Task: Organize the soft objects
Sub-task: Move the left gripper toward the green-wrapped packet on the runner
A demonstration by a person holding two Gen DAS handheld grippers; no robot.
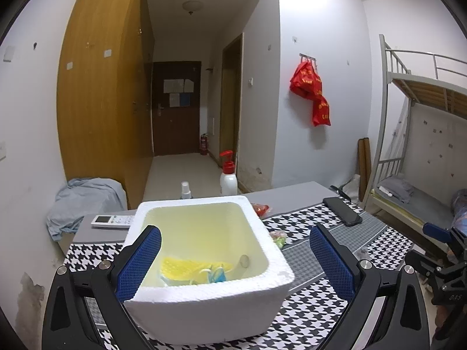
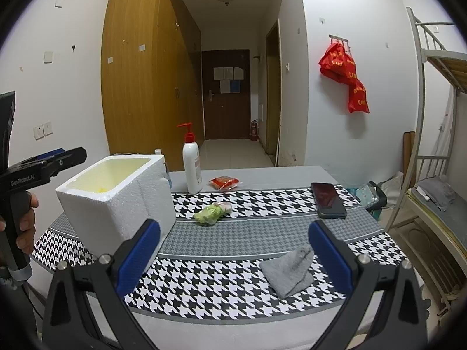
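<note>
Black hand-held gripper reads, seemingly, "GenRobot.AI".

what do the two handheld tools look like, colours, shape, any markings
Both are matching black plastic tools: the left tool and right tool each have two angled black fingers faced with blue, dimpled rubber pads, joined by silver round bolts. Seen from the side in the right wrist view, the left one has a pistol-style handle and white "GenRobot.AI" lettering. No cables or sleeves are visible.
</note>
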